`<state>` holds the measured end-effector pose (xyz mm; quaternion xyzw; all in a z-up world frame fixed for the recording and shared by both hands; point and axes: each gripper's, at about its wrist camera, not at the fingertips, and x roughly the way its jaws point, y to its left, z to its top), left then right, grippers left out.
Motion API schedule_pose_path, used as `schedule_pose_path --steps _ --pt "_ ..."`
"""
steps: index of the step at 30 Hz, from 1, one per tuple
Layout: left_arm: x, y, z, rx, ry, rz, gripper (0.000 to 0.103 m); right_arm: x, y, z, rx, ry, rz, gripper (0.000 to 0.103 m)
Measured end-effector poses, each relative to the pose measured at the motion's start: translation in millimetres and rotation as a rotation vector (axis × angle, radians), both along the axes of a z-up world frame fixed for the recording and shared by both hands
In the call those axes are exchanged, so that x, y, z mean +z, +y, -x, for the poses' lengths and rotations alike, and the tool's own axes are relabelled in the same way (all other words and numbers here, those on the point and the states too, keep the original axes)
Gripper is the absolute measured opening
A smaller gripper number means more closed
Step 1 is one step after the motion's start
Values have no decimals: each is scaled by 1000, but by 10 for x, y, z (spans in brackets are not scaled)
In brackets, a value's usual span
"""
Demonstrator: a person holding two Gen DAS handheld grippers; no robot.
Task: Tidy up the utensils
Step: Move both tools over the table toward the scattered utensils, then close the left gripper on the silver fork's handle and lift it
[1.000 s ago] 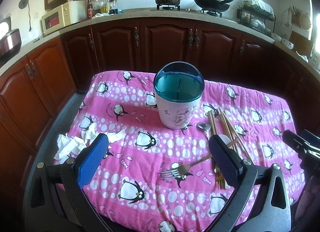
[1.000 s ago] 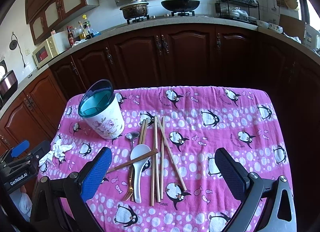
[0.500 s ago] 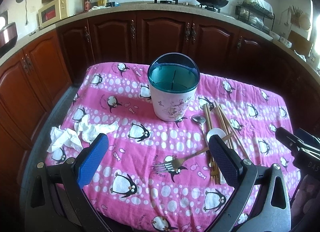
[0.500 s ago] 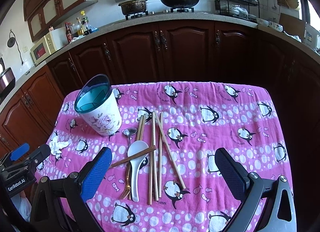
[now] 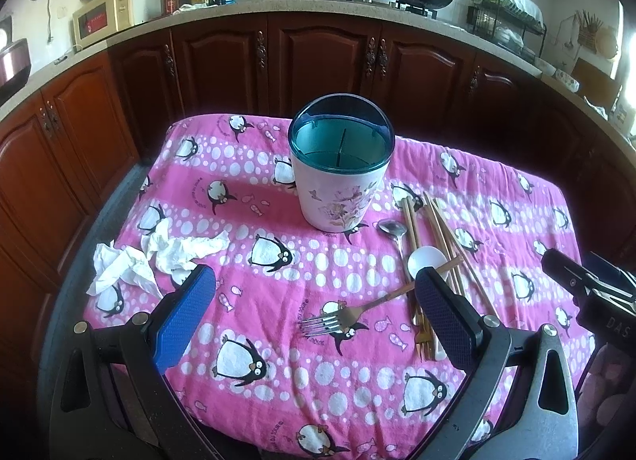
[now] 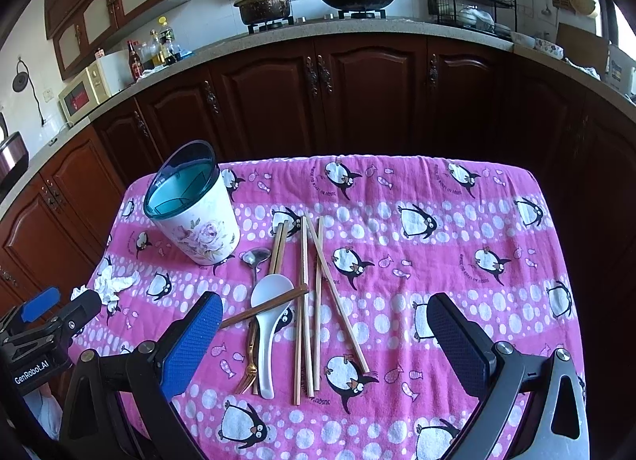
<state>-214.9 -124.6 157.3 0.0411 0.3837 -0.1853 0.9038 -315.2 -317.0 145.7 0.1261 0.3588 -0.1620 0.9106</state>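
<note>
A white floral utensil holder with a teal divided rim [image 5: 341, 166] [image 6: 194, 213] stands on the pink penguin cloth. To its right lie a metal spoon [image 5: 391, 229] [image 6: 254, 259], a white soup spoon [image 5: 427, 259] [image 6: 268, 313], several wooden chopsticks [image 5: 437, 229] [image 6: 318, 293] and a fork with a wooden handle [image 5: 338, 319] [image 6: 262, 307]. A gold fork [image 6: 248, 370] lies beside the soup spoon. My left gripper [image 5: 314, 317] is open and empty, above the fork. My right gripper [image 6: 324, 333] is open and empty over the chopsticks.
Crumpled white tissues [image 5: 159, 257] [image 6: 113, 285] lie at the cloth's left edge. Dark wooden cabinets [image 5: 318, 62] and a counter with a stove, pots and a microwave [image 5: 107, 17] ring the table. The table's edges drop off on all sides.
Both grippers have pulled back and risen slightly, so more of the table shows. Nothing on the cloth has moved. Both grippers stay open.
</note>
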Motion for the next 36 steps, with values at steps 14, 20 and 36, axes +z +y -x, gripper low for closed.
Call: schedule_pose_path --steps 14,20,36 --pt "-265 388 -243 47 181 77 101 -126 -41 -27 27 37 -3 102" --pt "-427 547 -337 82 252 114 96 -235 -16 -74 67 54 -25 100" --pt "-1107 235 -333 89 480 161 76 -417 -3 -154 103 103 -42 97"
